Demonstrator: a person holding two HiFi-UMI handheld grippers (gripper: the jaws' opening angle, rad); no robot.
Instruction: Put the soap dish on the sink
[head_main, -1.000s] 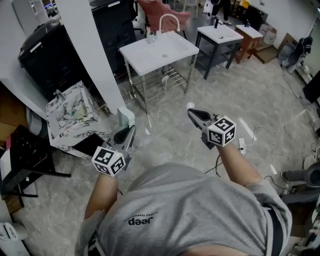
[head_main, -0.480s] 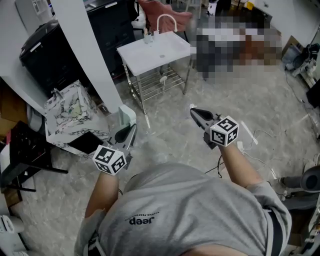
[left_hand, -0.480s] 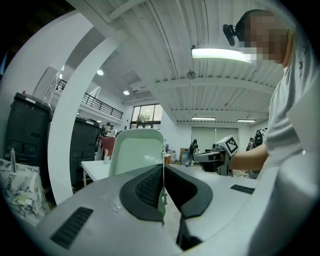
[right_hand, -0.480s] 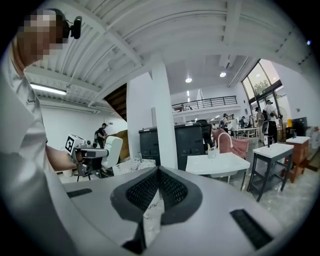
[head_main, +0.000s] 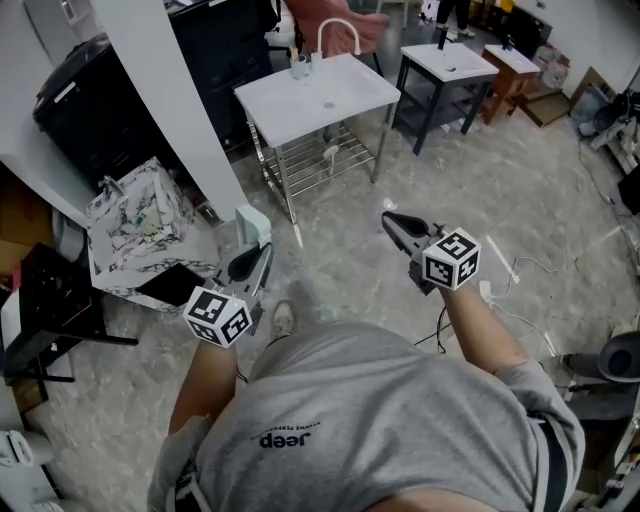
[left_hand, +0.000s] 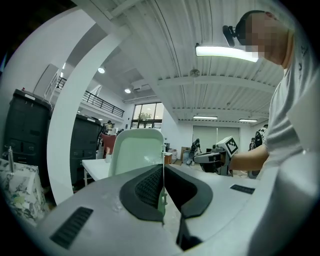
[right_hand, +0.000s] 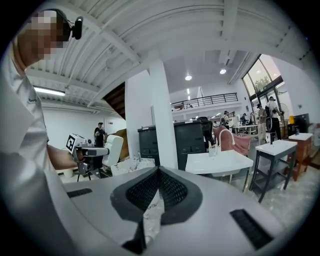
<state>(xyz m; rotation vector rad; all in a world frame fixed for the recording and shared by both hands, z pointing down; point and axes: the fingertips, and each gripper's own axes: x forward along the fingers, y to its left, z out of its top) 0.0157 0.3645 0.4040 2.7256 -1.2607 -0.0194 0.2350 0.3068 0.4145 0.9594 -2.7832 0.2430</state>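
Observation:
The soap dish (head_main: 252, 226) is pale green and stands upright between the jaws of my left gripper (head_main: 255, 250), which is shut on its edge. In the left gripper view the soap dish (left_hand: 137, 150) rises just ahead of the left gripper (left_hand: 162, 187). The white sink (head_main: 315, 95), with a curved tap, stands on a metal frame some way ahead across the floor. My right gripper (head_main: 388, 217) is held level at the right, shut and empty. In its own view the right gripper (right_hand: 159, 170) faces the sink (right_hand: 220, 162), with the soap dish (right_hand: 112, 146) off to the left.
A white pillar (head_main: 170, 90) and a black cabinet (head_main: 80, 100) stand left of the sink. A patterned bag (head_main: 130, 225) sits on the floor at the left. A white-topped table with black legs (head_main: 445, 65) is right of the sink. Cables (head_main: 510, 280) trail over the floor at the right.
Both grippers have moved forward together toward the sink, the dish still in the left one. A shoe now shows on the floor below the left gripper.

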